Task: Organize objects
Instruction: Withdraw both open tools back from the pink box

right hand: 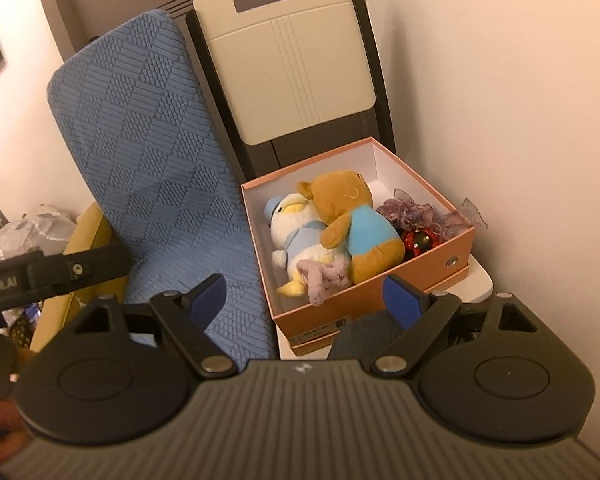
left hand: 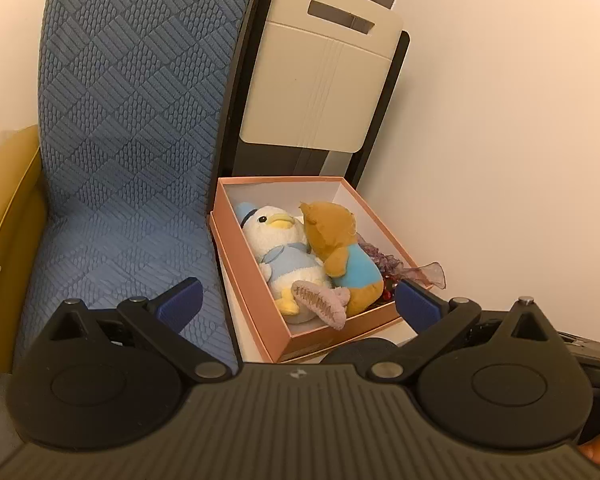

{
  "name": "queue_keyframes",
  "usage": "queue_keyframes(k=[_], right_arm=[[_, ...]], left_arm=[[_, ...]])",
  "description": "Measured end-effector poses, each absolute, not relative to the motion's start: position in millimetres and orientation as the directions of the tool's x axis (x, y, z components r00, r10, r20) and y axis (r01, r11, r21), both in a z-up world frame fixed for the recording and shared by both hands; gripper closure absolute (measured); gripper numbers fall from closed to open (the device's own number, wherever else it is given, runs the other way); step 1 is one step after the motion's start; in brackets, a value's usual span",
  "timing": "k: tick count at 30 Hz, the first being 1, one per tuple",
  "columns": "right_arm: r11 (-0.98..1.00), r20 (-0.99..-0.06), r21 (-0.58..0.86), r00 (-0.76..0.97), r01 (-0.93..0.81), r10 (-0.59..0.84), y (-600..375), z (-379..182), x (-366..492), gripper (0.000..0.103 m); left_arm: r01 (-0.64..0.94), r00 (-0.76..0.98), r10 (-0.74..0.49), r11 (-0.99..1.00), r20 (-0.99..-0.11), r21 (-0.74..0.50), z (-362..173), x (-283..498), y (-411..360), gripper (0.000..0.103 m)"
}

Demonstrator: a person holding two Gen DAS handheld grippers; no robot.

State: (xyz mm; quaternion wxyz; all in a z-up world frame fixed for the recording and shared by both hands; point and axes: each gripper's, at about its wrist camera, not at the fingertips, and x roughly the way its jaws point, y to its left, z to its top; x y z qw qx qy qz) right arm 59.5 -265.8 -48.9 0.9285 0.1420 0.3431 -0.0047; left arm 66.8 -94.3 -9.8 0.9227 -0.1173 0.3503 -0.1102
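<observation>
Left gripper [left hand: 298, 302] is spread wide, nothing between the blue pads [left hand: 180, 300]; it touches no object. The pads frame the front of the box [left hand: 256, 304], w/ air between them and the toys. Right gripper [right hand: 304, 298] is also spread wide and empty, pads [right hand: 402, 300] apart on both sides of the box front corner, not touching it as far as I can see.

The box, pink-orange w/ white inside, stands on a white stool [right hand: 480, 280] at 12 o'clock from both grippers. Inside: duck [left hand: 280, 248] at the left, bear [left hand: 340, 248] pressed against it at 3 o'clock, a small purple plush [left hand: 320, 300] lying over the duck's feet at 6 o'clock. Purple ribbon [right hand: 412, 212] and a red ornament [right hand: 420, 240] fill the right corner; some ribbon hangs over the rim.

Blue cushion [left hand: 132, 140] stands at 9 o'clock of the box, touching its side. A folded chair [left hand: 320, 80] leans on the wall at 12 o'clock behind the box.
</observation>
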Motion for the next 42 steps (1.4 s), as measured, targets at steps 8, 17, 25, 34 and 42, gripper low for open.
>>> queue_keyframes(k=[8, 17, 25, 34, 42], right_arm=[[0.96, -0.655, 0.257, 0.75, 0.11, 0.089, -265.9, -54.3, 62.1, 0.016], [0.961, -0.662, 0.253, 0.745, 0.111, 0.089, -265.9, -54.8, 62.4, 0.016], [0.963, -0.664, 0.248, 0.743, 0.11, 0.086, -265.5, -53.8, 61.2, 0.016], [0.965, -0.662, 0.24, 0.745, 0.109, 0.081, -265.9, -51.8, 60.2, 0.016], [0.966, -0.663, 0.239, 0.743, 0.094, 0.092, -262.9, -51.6, 59.3, 0.016]], left_arm=[[0.12, 0.723, -0.285, 0.949, -0.63, -0.292, -13.0, 69.8, -94.9, 0.0], [0.121, 0.719, -0.287, 0.949, -0.633, -0.292, -13.9, 70.6, -96.8, 0.0], [0.114, 0.723, -0.281, 0.95, -0.632, -0.291, -13.7, 68.9, -95.7, 0.0], [0.106, 0.725, -0.269, 0.953, -0.634, -0.283, -11.9, 66.0, -95.3, 0.0], [0.104, 0.721, -0.265, 0.955, -0.64, -0.278, -11.5, 64.8, -94.0, 0.0]])
